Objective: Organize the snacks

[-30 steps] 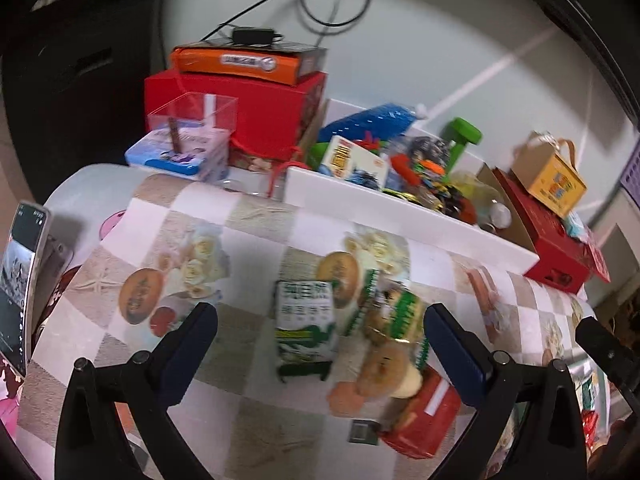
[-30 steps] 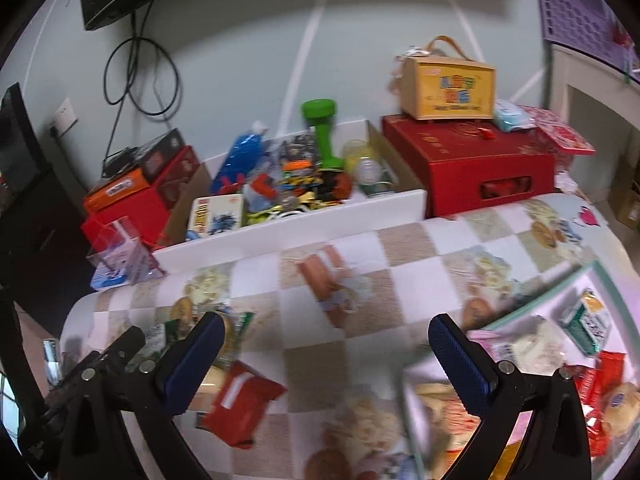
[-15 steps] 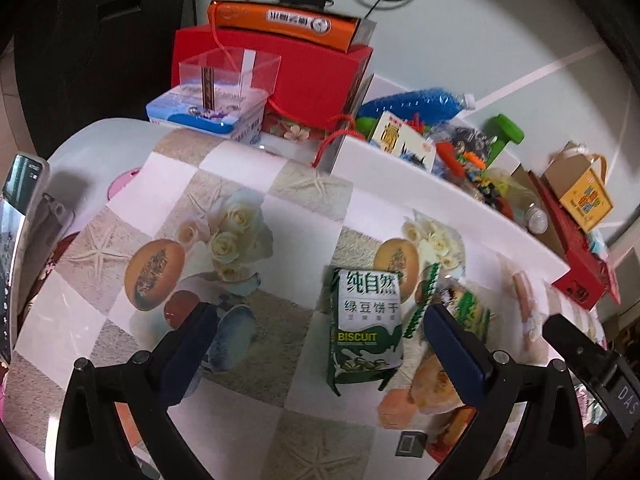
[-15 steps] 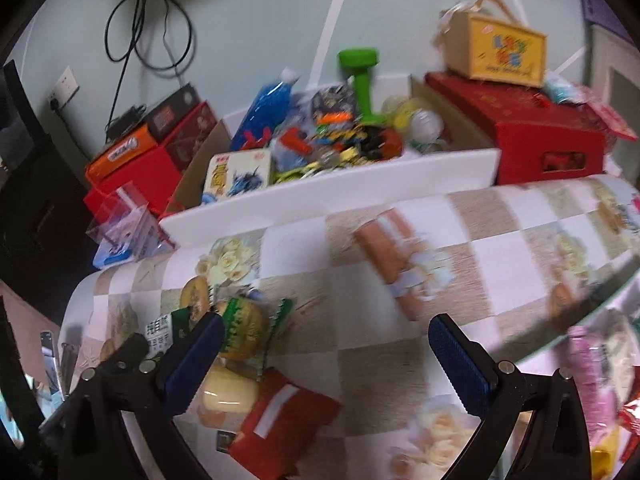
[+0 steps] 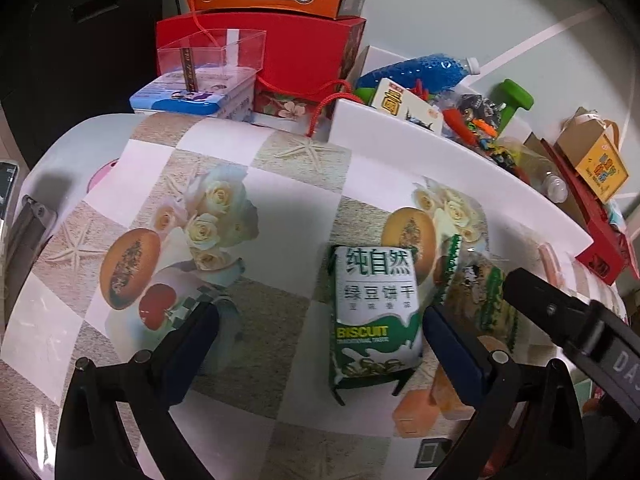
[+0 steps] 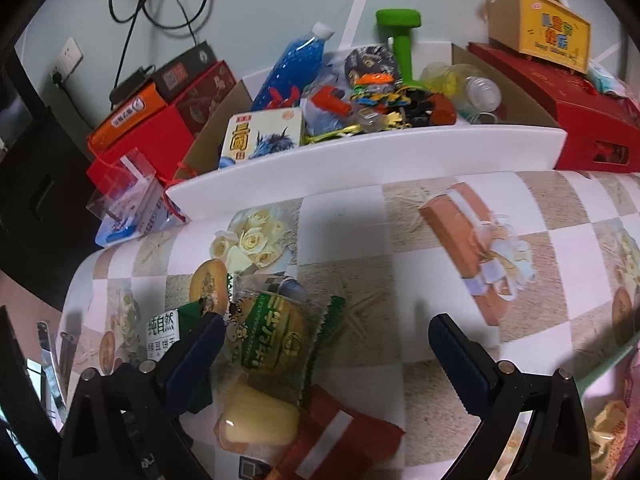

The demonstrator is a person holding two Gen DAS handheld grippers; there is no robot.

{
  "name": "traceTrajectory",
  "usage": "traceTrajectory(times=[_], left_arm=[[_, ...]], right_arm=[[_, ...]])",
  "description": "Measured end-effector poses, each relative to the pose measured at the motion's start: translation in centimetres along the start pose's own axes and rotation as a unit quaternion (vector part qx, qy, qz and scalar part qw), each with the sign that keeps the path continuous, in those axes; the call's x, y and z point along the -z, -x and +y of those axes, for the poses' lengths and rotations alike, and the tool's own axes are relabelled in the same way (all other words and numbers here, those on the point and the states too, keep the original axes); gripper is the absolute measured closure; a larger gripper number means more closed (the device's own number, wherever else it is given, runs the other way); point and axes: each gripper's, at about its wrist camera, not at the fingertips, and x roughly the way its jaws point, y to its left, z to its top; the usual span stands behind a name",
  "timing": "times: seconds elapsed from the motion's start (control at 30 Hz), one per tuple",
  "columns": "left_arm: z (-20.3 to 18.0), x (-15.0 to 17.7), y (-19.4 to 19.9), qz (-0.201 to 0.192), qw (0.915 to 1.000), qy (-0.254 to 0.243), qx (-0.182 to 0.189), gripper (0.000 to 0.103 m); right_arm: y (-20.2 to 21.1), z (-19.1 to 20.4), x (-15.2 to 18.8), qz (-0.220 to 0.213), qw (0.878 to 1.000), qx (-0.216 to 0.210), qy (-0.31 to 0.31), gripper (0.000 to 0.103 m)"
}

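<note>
black left gripper (image 5: 318, 326), right gripper (image 6: 324, 334): 2 blue-padded fingers, silver screws.

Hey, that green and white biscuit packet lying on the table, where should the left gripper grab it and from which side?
Grip the biscuit packet across its two long sides, around the middle, coming down from above. It lies flat, label up, and already sits between the open jaws of the left gripper, near the right one. Another green snack lies close on its right, so that jaw probably has little room.
</note>
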Motion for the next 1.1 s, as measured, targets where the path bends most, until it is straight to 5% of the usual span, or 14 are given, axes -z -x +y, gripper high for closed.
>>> traceTrajectory(times=[0.57,1.1], left_arm=[[1.1,0.2,-0.2,-0.002,0.9990,-0.011,-0.044,0.001],[0.3,0.3,-0.4,-0.005,0.9979,-0.027,-0.059,0.007]], right_arm=[[-2.5,2.5,0.2,0.025,0.999,0.026,0.037,0.000],[-0.9,-2.2,1.7,0.013,0.998,0.063,-0.003,0.002]])
